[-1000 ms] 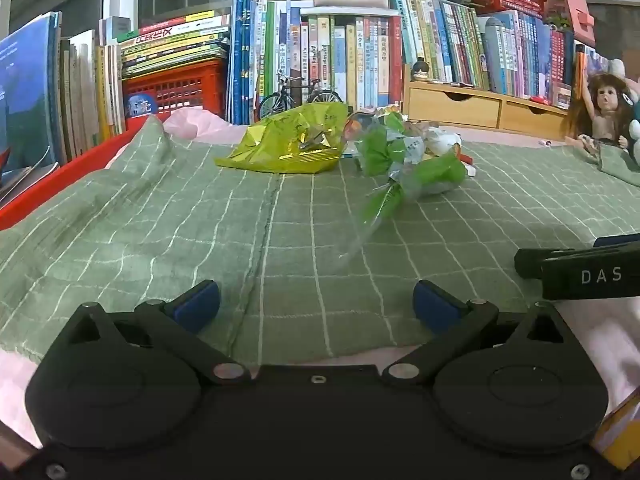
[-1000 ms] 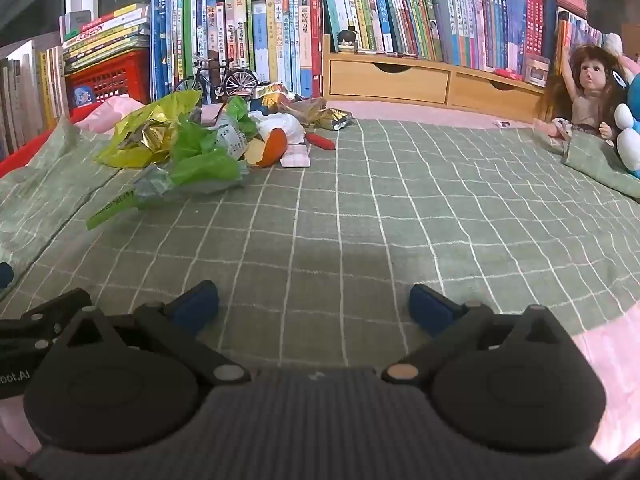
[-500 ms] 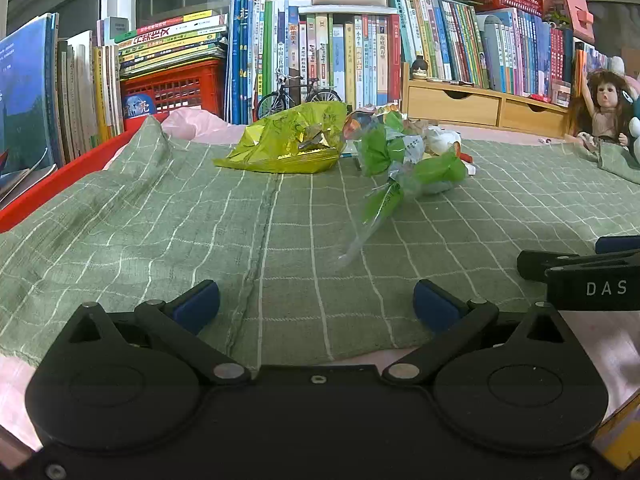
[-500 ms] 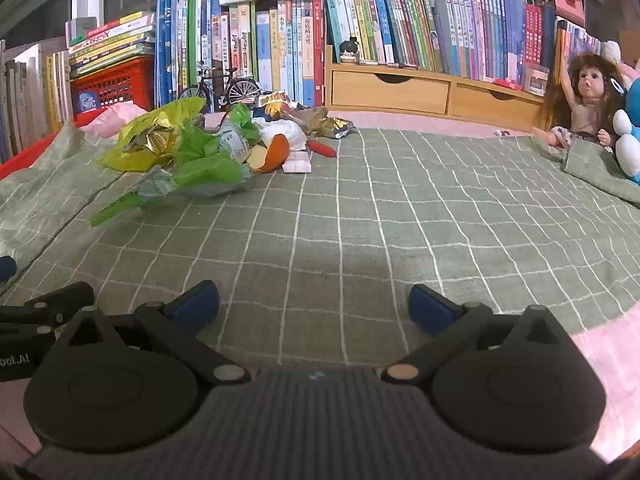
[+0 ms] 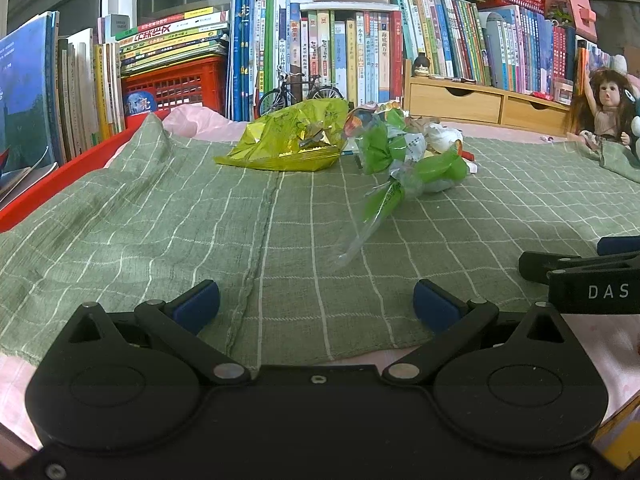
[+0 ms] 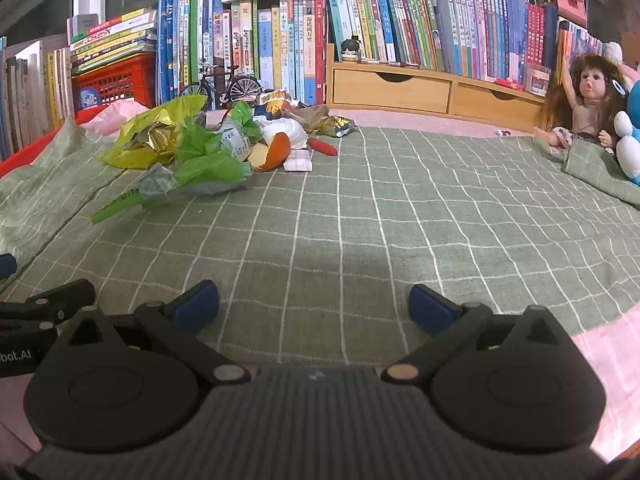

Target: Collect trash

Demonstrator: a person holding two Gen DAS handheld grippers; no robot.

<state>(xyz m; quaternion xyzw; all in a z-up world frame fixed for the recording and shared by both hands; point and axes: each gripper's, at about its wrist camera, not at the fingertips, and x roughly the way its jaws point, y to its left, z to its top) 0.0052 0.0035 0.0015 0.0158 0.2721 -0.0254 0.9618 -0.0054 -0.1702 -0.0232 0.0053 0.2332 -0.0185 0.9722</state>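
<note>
Still wide-open gripper point(image 5: 316, 300), trash pile point(image 5: 360, 148) nearer.

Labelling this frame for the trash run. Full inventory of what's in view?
cloth: 1, green checked, covers the surface
yellow-green bag: 1, far left of the pile
green wrappers: a bunch, nearest edge of the pile
white wad: 1, middle of the pile
orange piece: 1, beside the white wad
model bicycle: 1, black, behind the pile
books: many, mixed colours, back wall
doll: 1, far right
left gripper: open, empty
right gripper: open, empty
</note>
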